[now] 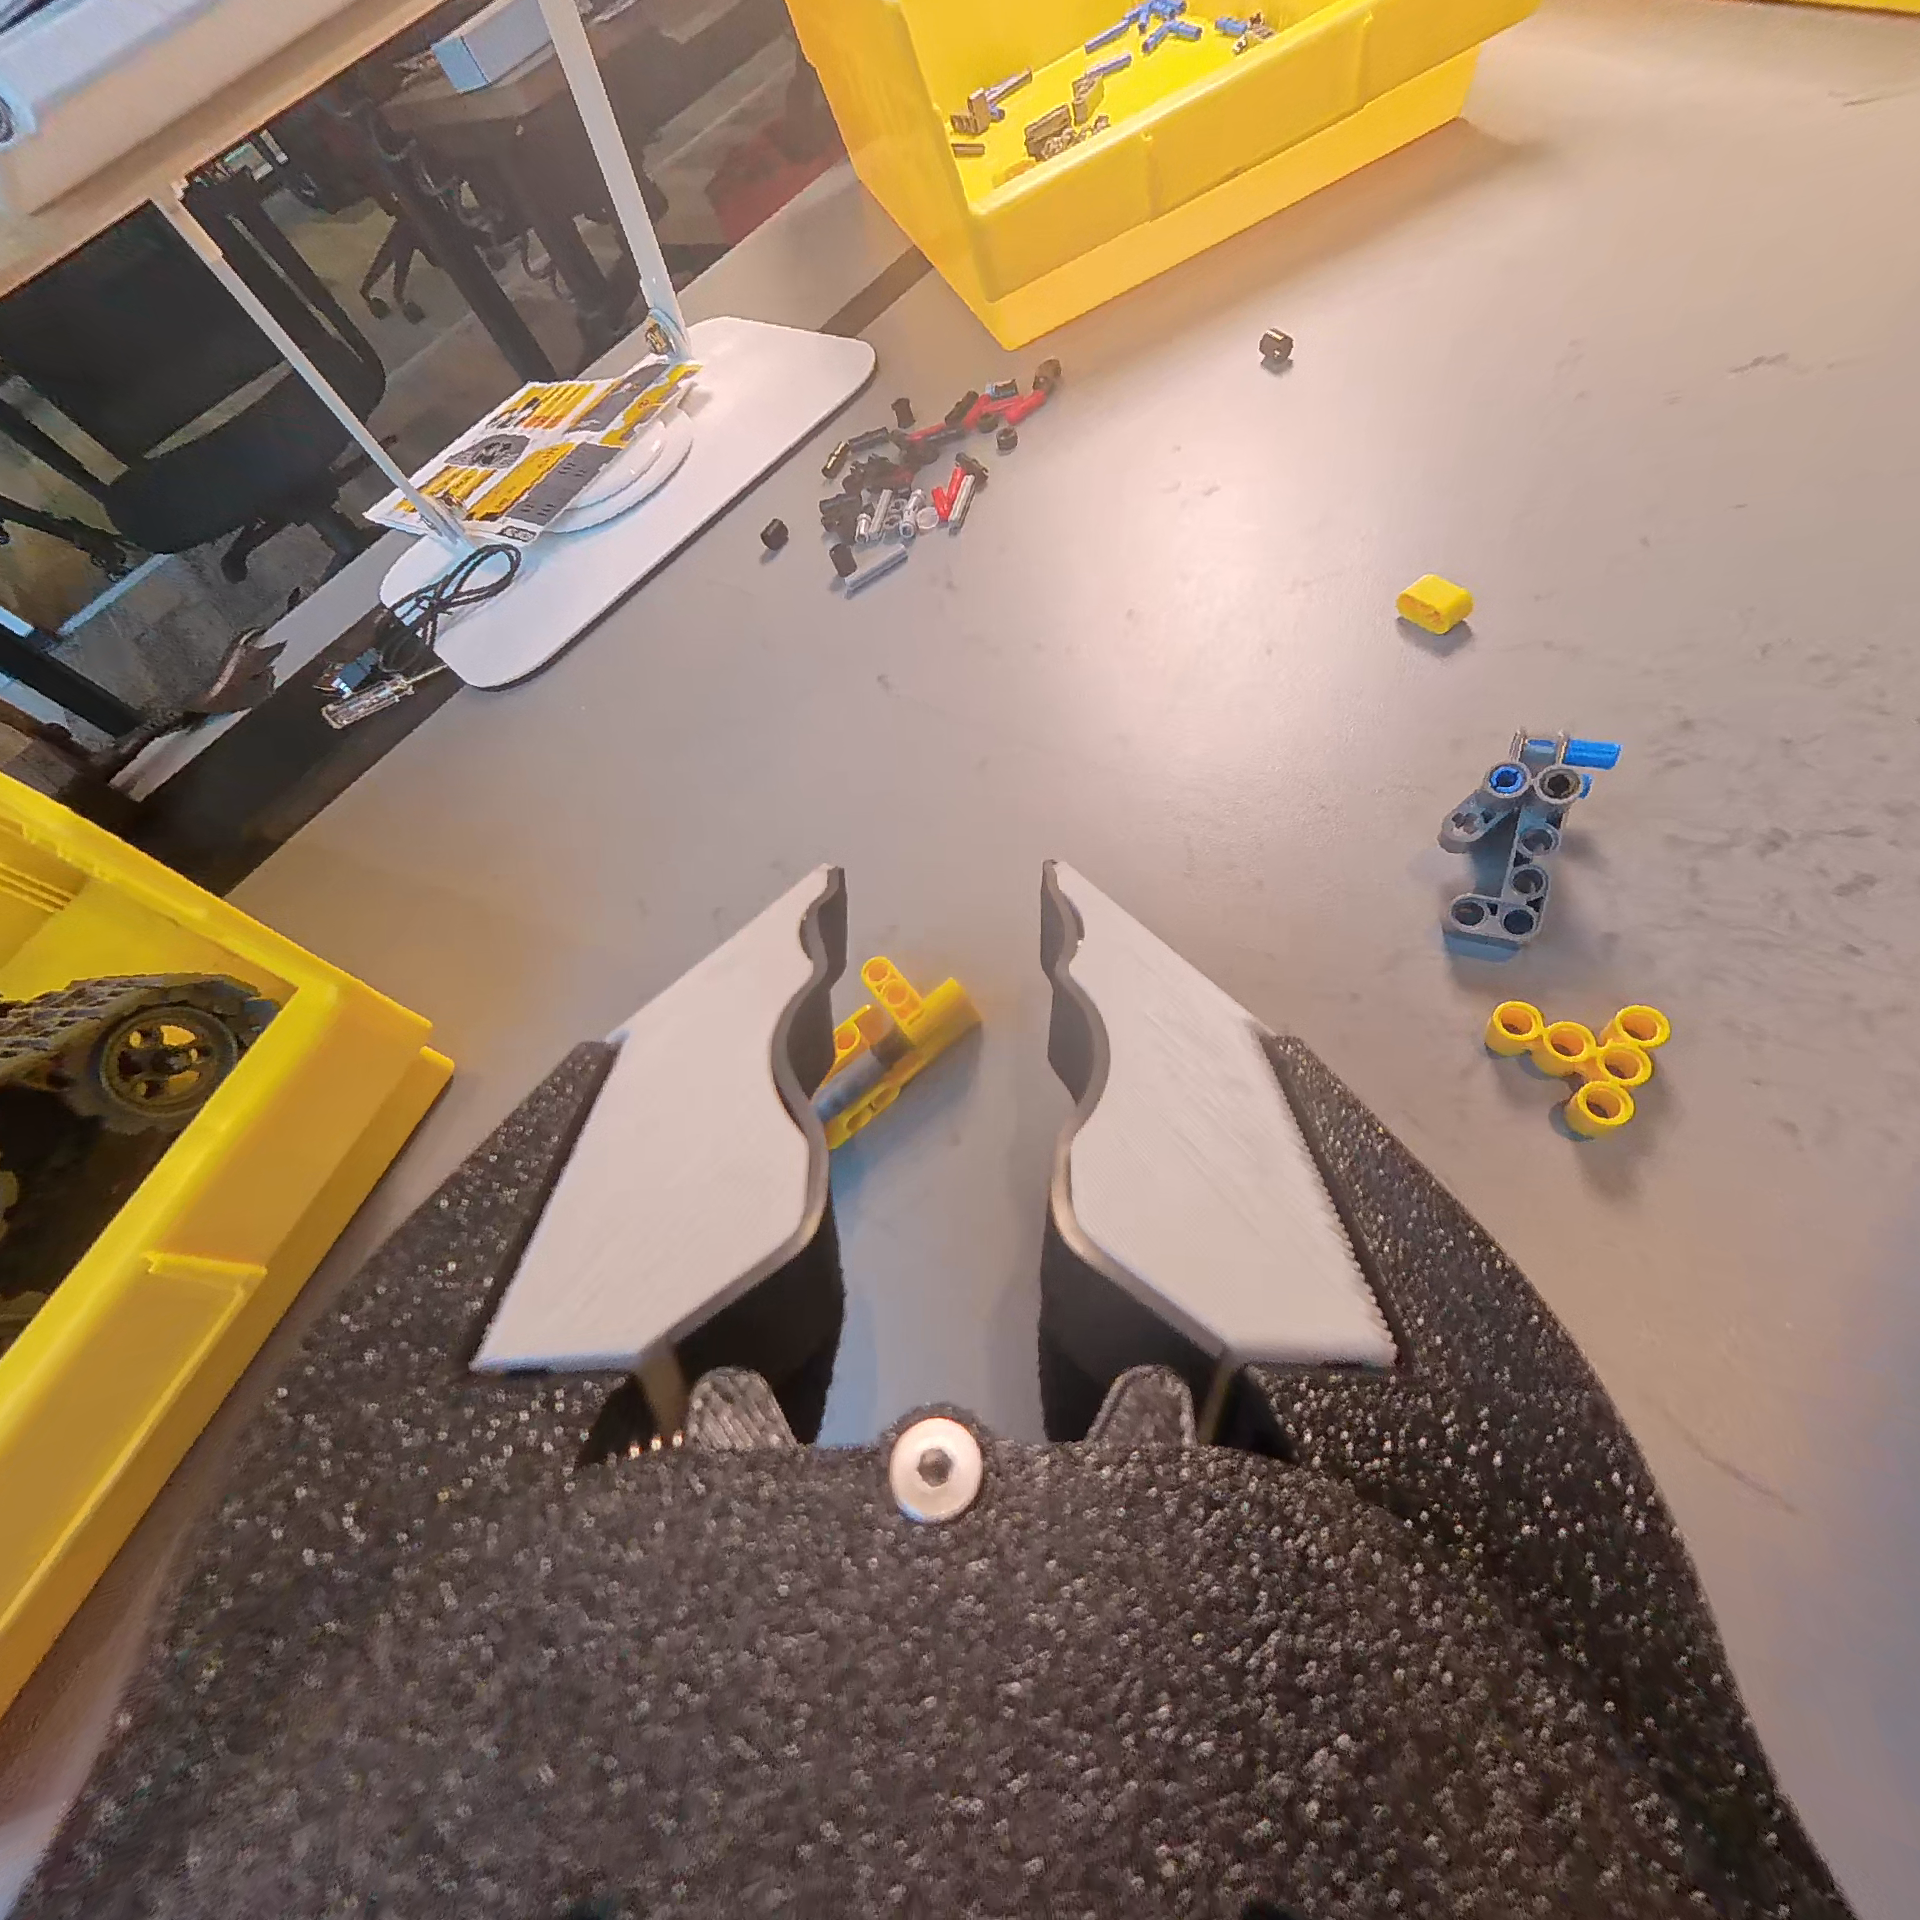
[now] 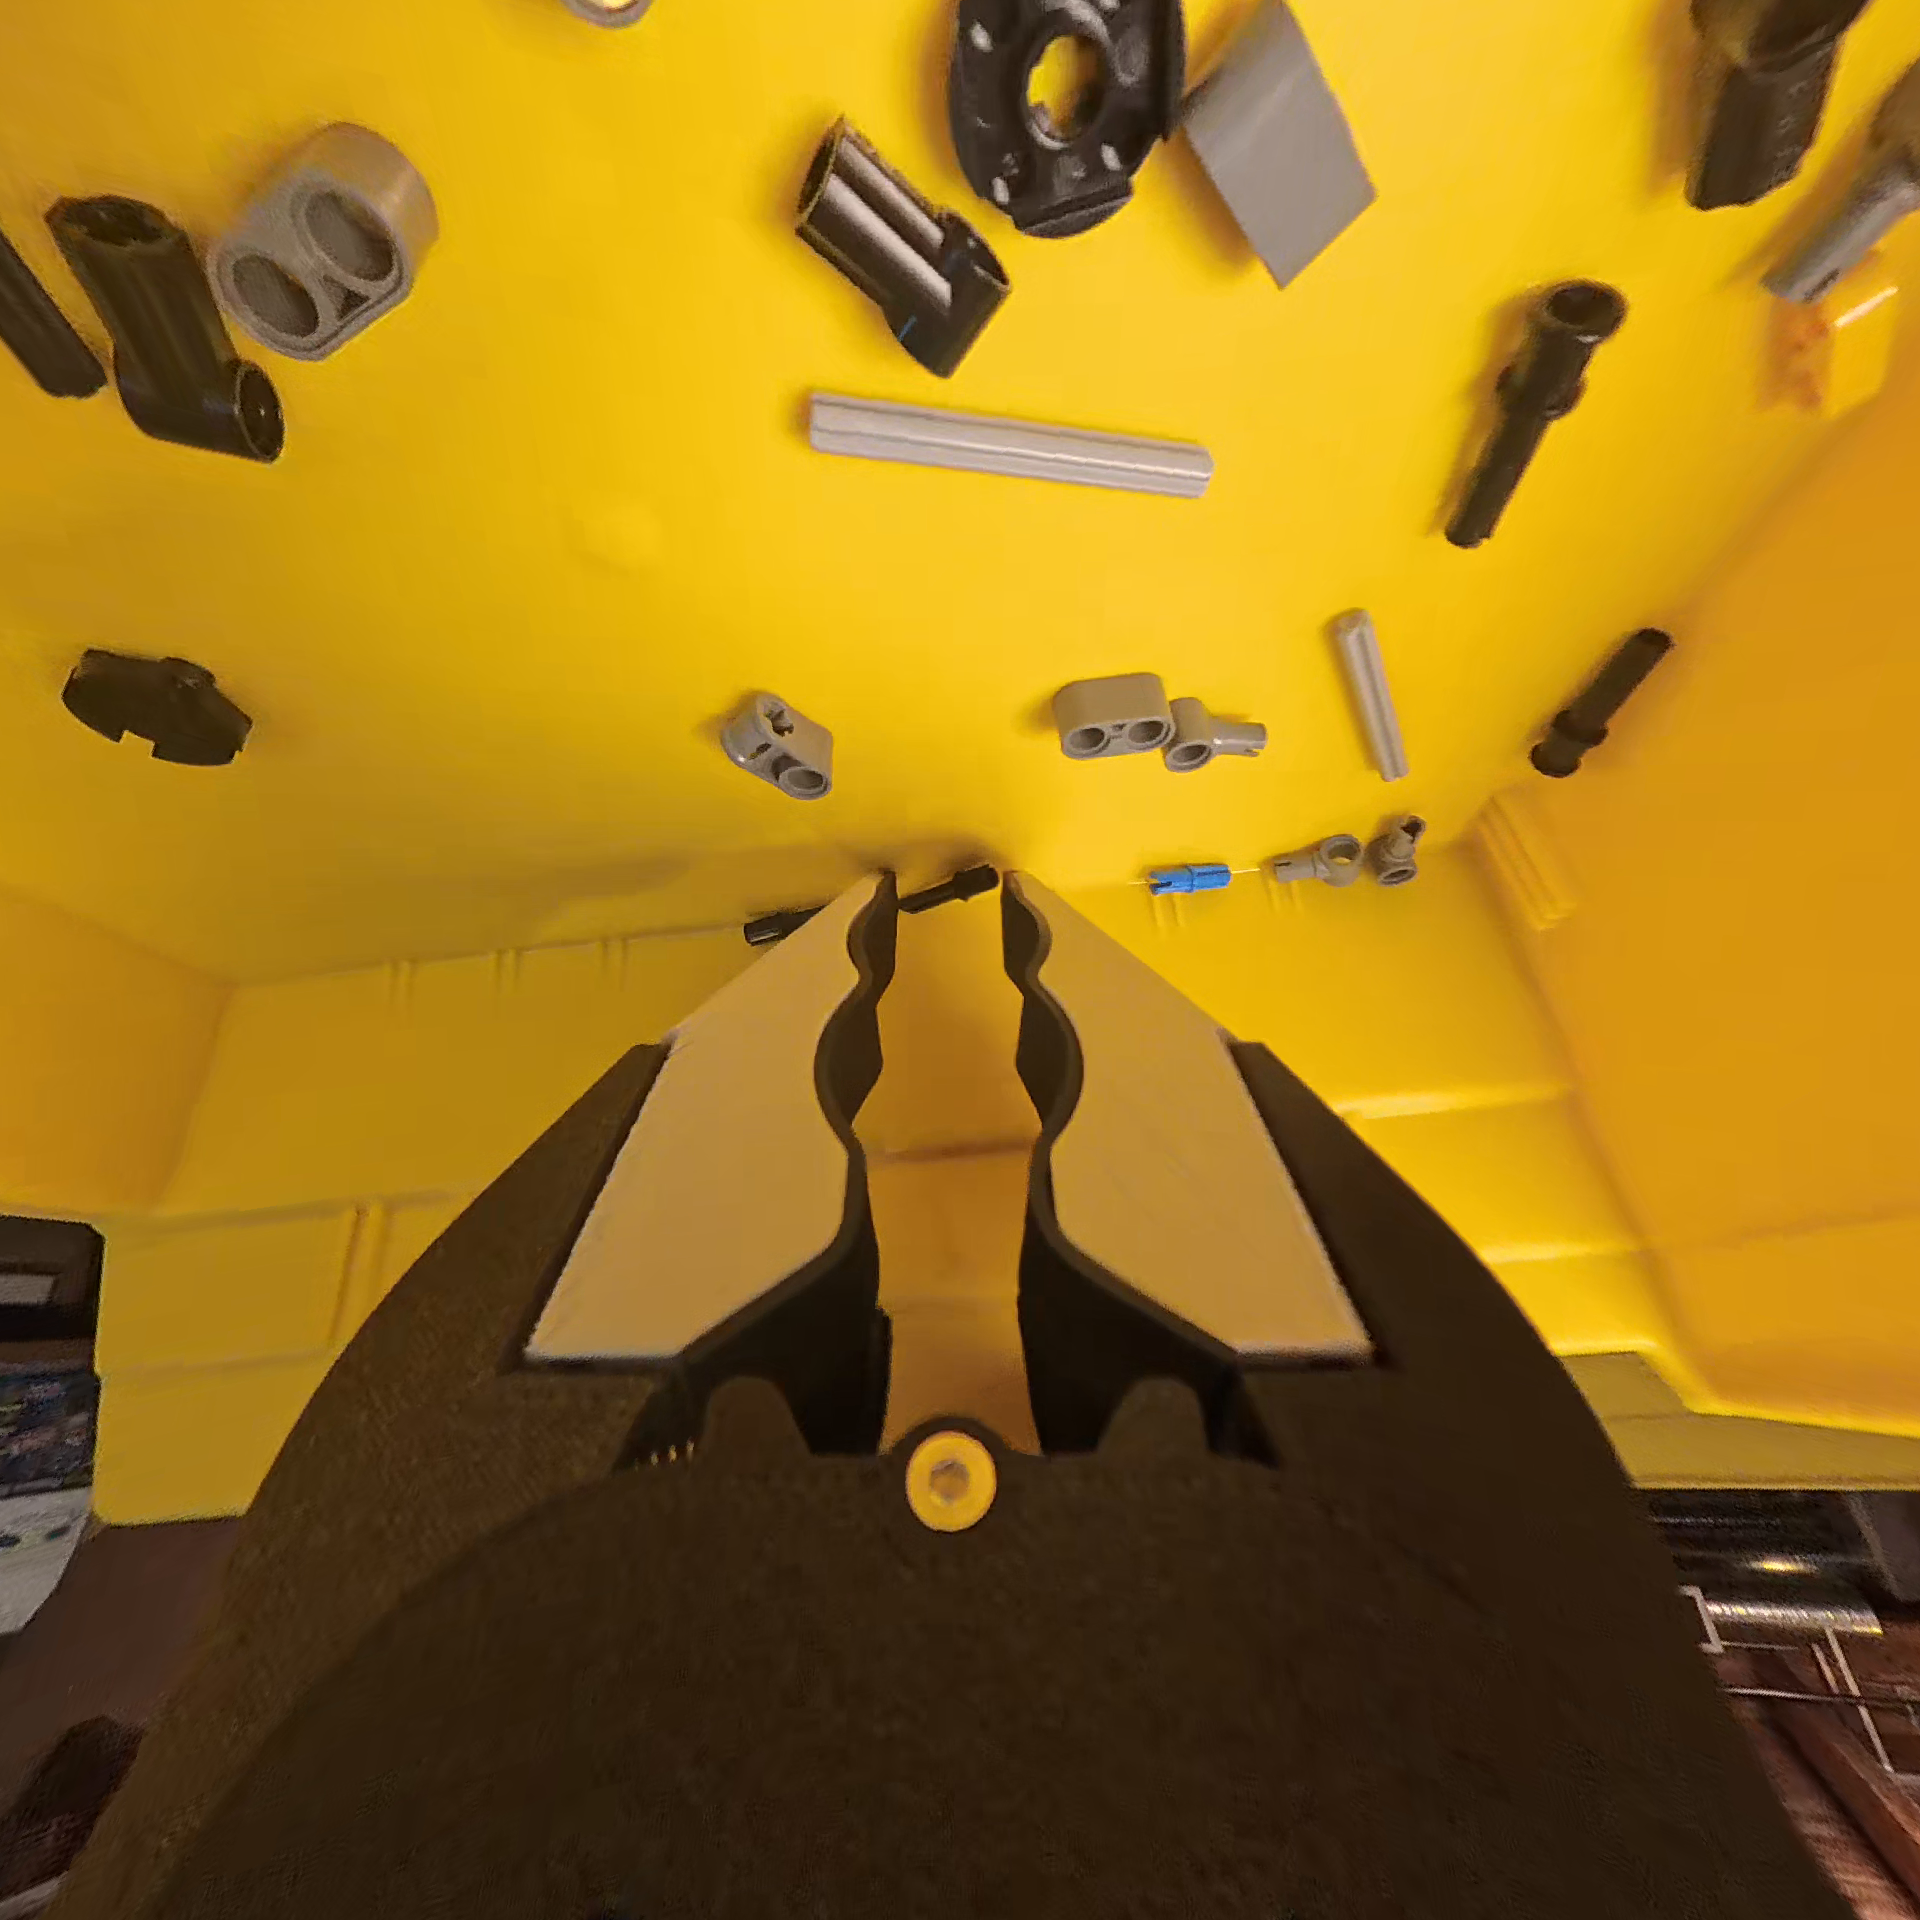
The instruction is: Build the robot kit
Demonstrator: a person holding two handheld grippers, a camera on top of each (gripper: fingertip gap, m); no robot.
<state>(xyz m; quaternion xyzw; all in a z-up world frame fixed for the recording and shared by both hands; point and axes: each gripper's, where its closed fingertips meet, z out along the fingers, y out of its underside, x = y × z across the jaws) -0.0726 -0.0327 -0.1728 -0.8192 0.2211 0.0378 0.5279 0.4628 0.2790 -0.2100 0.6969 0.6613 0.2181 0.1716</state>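
My left gripper [image 1: 940, 878] is open and hovers over the grey table [image 1: 1143, 644]. A small yellow brick assembly [image 1: 899, 1023] lies on the table between and below its fingers, partly hidden by the left finger. My right gripper [image 2: 943, 881] is open inside a yellow bin [image 2: 520, 582]. A small black pin [image 2: 948, 889] lies right at its fingertips, between them, untouched as far as I can tell. A second black pin [image 2: 774, 925] is partly hidden behind the left finger. A blue pin [image 2: 1184, 878] lies to the right.
On the table: a grey and blue brick assembly [image 1: 1512, 847], a yellow perforated piece [image 1: 1584, 1055], a yellow connector [image 1: 1434, 603], a pile of black, red and grey pins [image 1: 914, 468], a white lamp base [image 1: 644, 499] with a booklet [image 1: 551, 447], two yellow bins [image 1: 1164, 135] [image 1: 177, 1174]. The right bin holds grey axles [image 2: 1008, 436] and black connectors [image 2: 899, 260]. My hands' fingertips stand some 60 centimetres from each other.
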